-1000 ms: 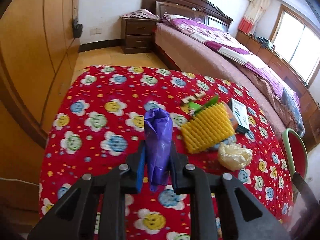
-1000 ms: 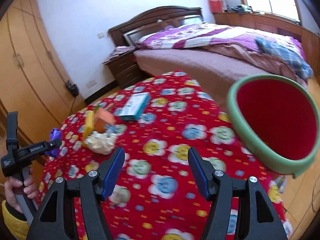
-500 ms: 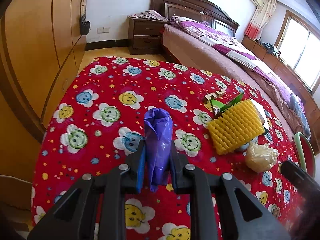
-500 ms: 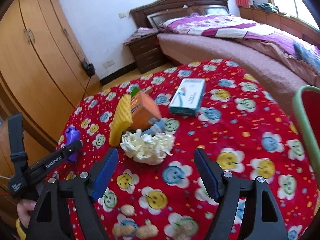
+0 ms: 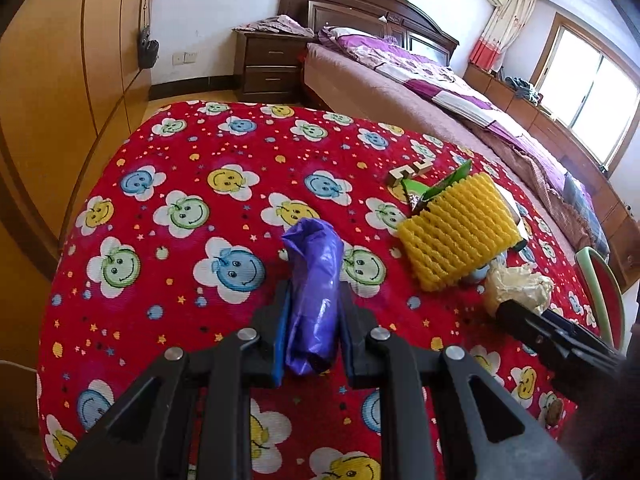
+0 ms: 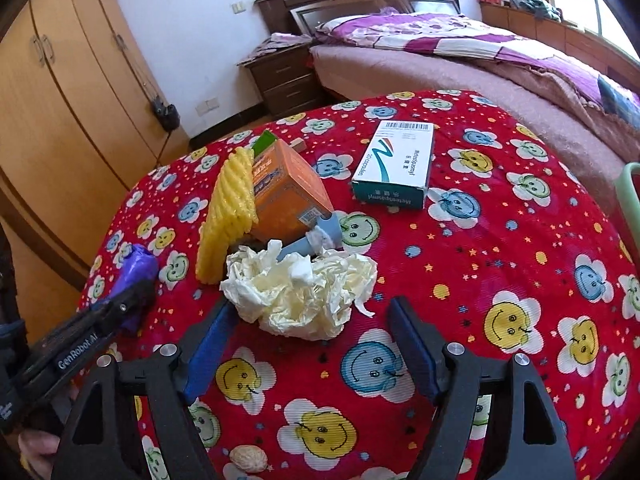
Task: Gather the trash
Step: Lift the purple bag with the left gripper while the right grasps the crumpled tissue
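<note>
From the left wrist, the left gripper [image 5: 312,312] was clamped on a rolled purple plastic bag [image 5: 314,292] above the red smiley-flower tablecloth [image 5: 180,152]. From the right wrist, the right gripper [image 6: 310,322] had its jaws apart and closing, the crumpled cream tissue wad [image 6: 304,288] lying on the cloth between them, unpressed, beside a yellow foam fruit net [image 6: 228,216].

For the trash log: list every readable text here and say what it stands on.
"GenRobot.AI": side of the left gripper.
"20 Capsules": white and teal cardboard medicine box.
"Meteospasmyl": same box, top and front edge; its barcode digits are too small.
Orange cardboard box: print too blurred.
</note>
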A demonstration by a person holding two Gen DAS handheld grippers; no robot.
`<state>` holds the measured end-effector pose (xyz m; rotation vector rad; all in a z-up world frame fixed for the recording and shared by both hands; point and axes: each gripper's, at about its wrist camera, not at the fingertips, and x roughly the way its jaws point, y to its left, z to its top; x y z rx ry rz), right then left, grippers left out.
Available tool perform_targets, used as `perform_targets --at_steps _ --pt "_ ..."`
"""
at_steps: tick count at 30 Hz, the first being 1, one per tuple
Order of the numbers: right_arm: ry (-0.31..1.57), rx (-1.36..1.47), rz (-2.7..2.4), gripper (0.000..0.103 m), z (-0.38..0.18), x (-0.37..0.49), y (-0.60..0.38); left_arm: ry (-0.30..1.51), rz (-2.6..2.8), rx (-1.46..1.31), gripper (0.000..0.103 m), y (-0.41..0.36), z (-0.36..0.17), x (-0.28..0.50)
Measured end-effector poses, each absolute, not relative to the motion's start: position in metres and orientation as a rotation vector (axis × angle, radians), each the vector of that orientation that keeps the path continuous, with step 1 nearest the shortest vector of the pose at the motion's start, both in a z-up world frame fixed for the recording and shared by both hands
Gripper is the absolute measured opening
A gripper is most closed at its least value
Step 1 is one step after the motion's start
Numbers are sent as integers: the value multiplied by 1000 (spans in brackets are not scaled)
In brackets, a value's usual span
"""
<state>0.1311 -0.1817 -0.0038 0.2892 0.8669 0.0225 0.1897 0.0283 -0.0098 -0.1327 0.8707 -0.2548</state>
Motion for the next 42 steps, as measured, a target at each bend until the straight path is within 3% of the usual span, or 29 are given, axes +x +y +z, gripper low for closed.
perform_targets --at_steps 1,2,3,7,27,42 --pt "863 290 23 70 -3 131 -182 870 -255 -131 21 28 -10 189" --pt "864 291 34 55 -3 131 -181 867 -257 -133 21 27 -10 189" --pt "870 292 52 47 -4 131 -180 866 -257 -133 21 27 -10 189" --pt "847 230 56 38 2 126 -171 866 -254 -142 21 28 -10 188" --pt "759 296 1 36 29 48 -217 798 -239 -130 21 26 -1 175" --pt "698 383 -119 36 42 -1 -281 722 -277 -15 21 -8 39 143"
